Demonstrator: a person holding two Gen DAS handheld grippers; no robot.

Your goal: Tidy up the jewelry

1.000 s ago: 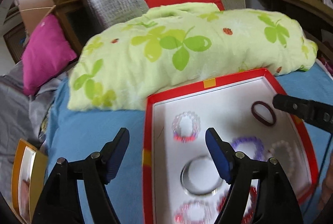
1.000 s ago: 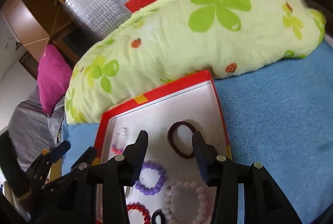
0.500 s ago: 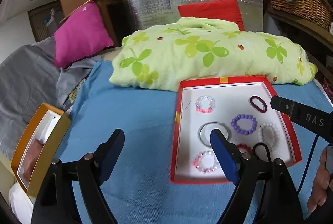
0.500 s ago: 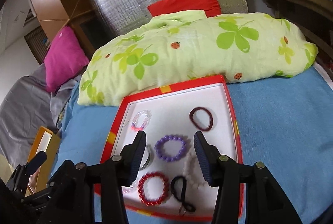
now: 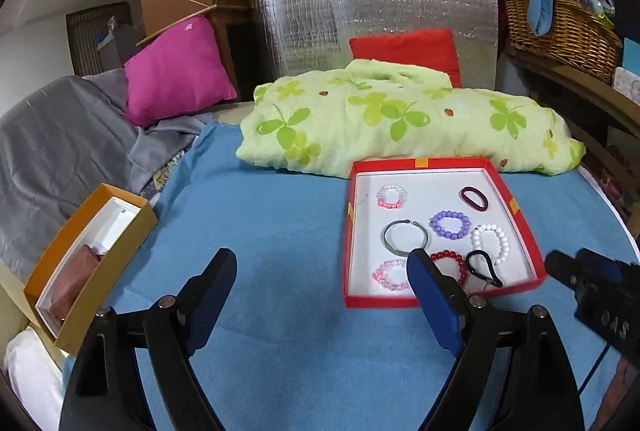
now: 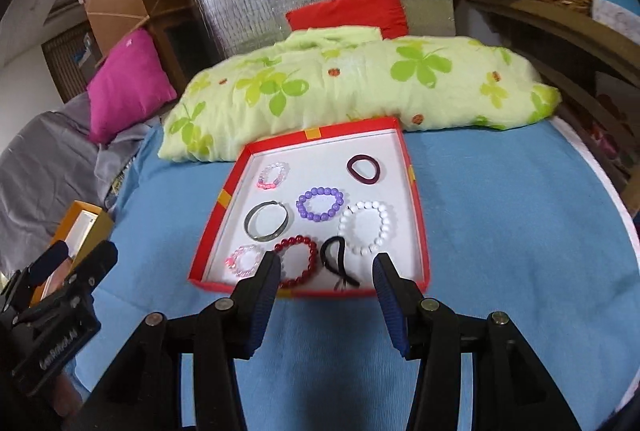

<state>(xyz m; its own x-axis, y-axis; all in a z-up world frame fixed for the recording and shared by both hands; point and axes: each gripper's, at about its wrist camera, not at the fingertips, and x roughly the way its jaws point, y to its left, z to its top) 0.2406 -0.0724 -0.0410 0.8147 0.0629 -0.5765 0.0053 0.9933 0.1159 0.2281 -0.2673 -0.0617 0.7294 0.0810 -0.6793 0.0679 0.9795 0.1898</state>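
A red-rimmed white tray (image 5: 520,209) (image 6: 418,227) lies on the blue cloth and holds several bracelets and hair ties: a purple bead bracelet (image 6: 319,204), a white bead bracelet (image 6: 365,227), a red bead bracelet (image 6: 298,261), a silver bangle (image 6: 266,221), a maroon hair tie (image 6: 363,169) and a black hair tie (image 6: 338,263). My left gripper (image 5: 320,267) is open and empty, above the cloth left of the tray. My right gripper (image 6: 326,267) is open and empty, just in front of the tray's near edge.
An open orange box (image 5: 86,255) with a brown pouch sits at the left edge of the blue cloth. A green clover-print pillow (image 5: 400,119) lies behind the tray. A pink cushion (image 5: 176,71), grey cloth, silver foil board and wicker basket (image 5: 560,27) stand further back.
Both grippers have pulled back and up from over the tray, so the whole tray and the orange box have come into view. Both stay open and empty.
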